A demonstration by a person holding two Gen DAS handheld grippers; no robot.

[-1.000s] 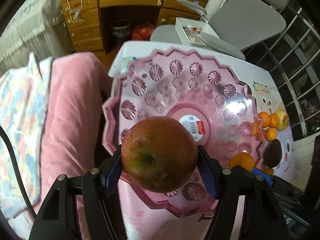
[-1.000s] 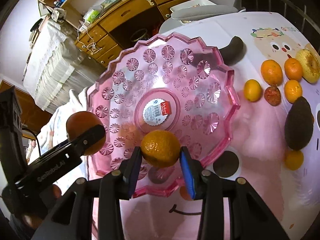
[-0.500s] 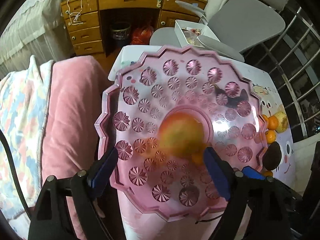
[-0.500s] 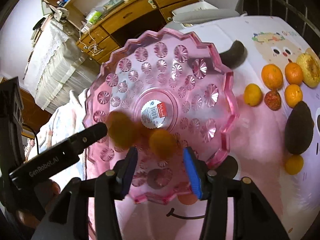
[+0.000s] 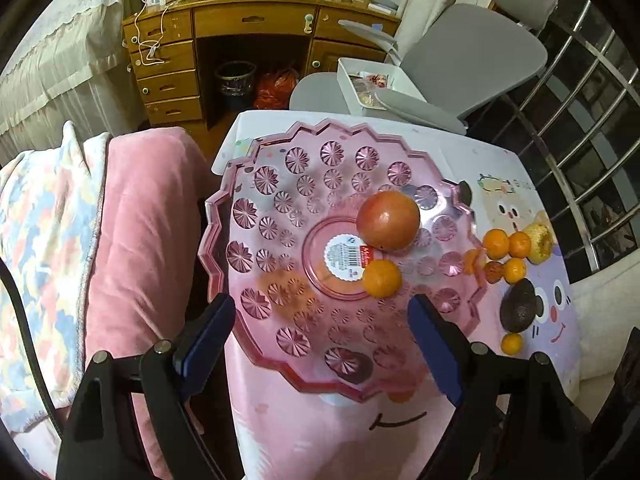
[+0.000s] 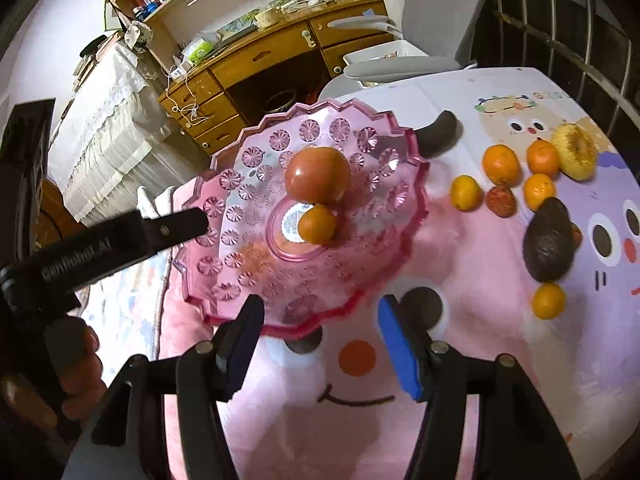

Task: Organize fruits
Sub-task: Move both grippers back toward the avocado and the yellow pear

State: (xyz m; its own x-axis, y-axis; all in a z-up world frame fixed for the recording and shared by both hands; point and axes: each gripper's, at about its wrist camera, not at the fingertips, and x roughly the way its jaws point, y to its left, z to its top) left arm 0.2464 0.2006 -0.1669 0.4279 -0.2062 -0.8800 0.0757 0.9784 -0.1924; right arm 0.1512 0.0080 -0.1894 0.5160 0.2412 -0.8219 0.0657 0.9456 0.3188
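A pink scalloped fruit bowl [image 5: 256,216] [image 6: 224,184] stands on the cartoon-print tablecloth. Inside it lie a red apple [image 5: 388,220] [image 6: 318,175] and a small orange [image 5: 382,278] [image 6: 317,225], touching each other near the bowl's label. My left gripper [image 5: 320,332] hangs open above the bowl's near rim, with no fruit in it. My right gripper [image 6: 320,320] is also over the near rim; its jaws are opening and nothing is between them. One left gripper finger [image 6: 176,228] reaches in from the left in the right wrist view.
To the right of the bowl lie several small oranges [image 6: 500,164], a reddish fruit [image 6: 500,200], a yellow fruit [image 6: 576,152], a dark avocado [image 6: 548,240] and another dark fruit [image 6: 440,132]. A pink blanket [image 5: 136,240] borders the table's left edge. A grey chair [image 5: 460,68] and a wooden desk [image 5: 240,40] stand behind.
Both grippers let go: the apple left the left gripper and the orange left the right, and both rolled to the bowl's middle. Both grippers rose and drew back.
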